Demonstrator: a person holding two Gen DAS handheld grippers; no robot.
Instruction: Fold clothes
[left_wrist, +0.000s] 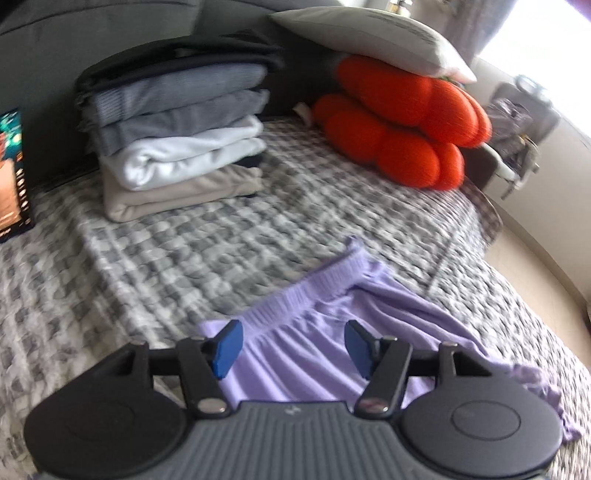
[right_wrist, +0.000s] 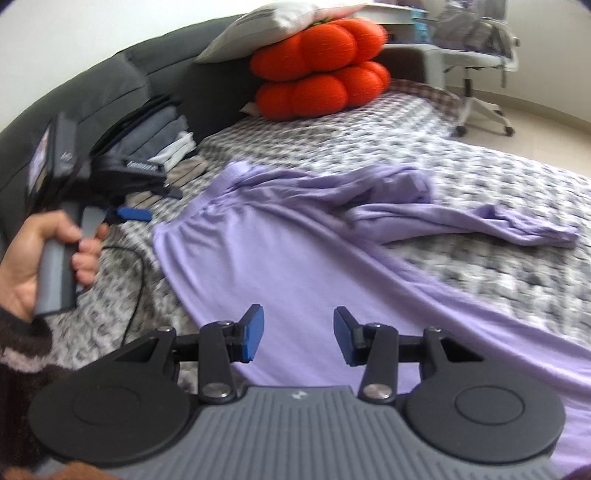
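Observation:
Lilac trousers (right_wrist: 280, 258) lie spread on the checked bedspread (right_wrist: 480, 162), waistband (left_wrist: 314, 291) toward the headboard, legs trailing to the right with one leg end (right_wrist: 524, 225) crumpled. My left gripper (left_wrist: 291, 347) hovers open just above the waistband area, nothing between its blue pads. My right gripper (right_wrist: 298, 336) is open over the flat lilac cloth, holding nothing. In the right wrist view the left gripper (right_wrist: 122, 206) appears at the left, held by a hand (right_wrist: 44, 247), beside the waistband's edge.
A stack of folded clothes (left_wrist: 177, 144) sits at the back left against the grey headboard (left_wrist: 55, 51). An orange pumpkin cushion (left_wrist: 402, 125) with a grey pillow (left_wrist: 369, 37) on top is at the back right. An office chair (right_wrist: 476, 66) stands beyond the bed. A black cable (right_wrist: 136, 280) lies on the bedspread.

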